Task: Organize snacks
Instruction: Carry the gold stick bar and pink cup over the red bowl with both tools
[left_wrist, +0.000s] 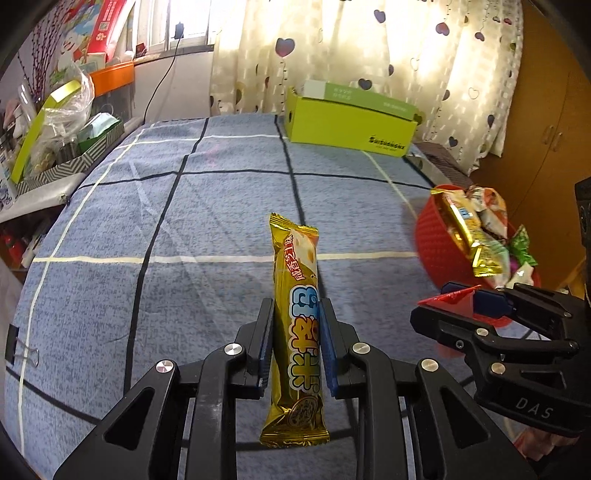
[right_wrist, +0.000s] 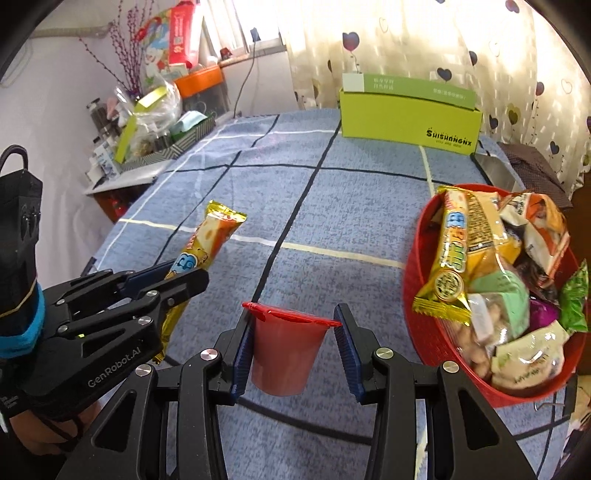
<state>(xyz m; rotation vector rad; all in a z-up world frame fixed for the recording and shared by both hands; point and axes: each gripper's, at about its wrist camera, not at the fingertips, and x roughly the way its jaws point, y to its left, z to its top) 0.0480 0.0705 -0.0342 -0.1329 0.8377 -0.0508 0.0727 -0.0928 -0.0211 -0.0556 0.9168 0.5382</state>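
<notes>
A long gold-wrapped snack bar (left_wrist: 294, 258) stands upright between the pads of my left gripper (left_wrist: 295, 306), which is shut on its lower half above the blue checked cloth (left_wrist: 207, 221). In the right wrist view the same bar (right_wrist: 218, 236) sticks out of the left gripper (right_wrist: 184, 275). My right gripper (right_wrist: 293, 309) is shut on a small red sealed cup (right_wrist: 284, 350), held by its rim and side, lid up. In the left wrist view the right gripper (left_wrist: 436, 301) holds that cup (left_wrist: 460, 299) in front of the red basket (left_wrist: 432, 243).
The red basket (right_wrist: 417, 295), at the right, is heaped with several wrapped snacks. An open lime-green box (right_wrist: 406, 122) stands at the cloth's far edge by the curtain. A cluttered side table (right_wrist: 147, 147) lies beyond the left edge. A binder clip (left_wrist: 22, 354) grips the cloth's left edge.
</notes>
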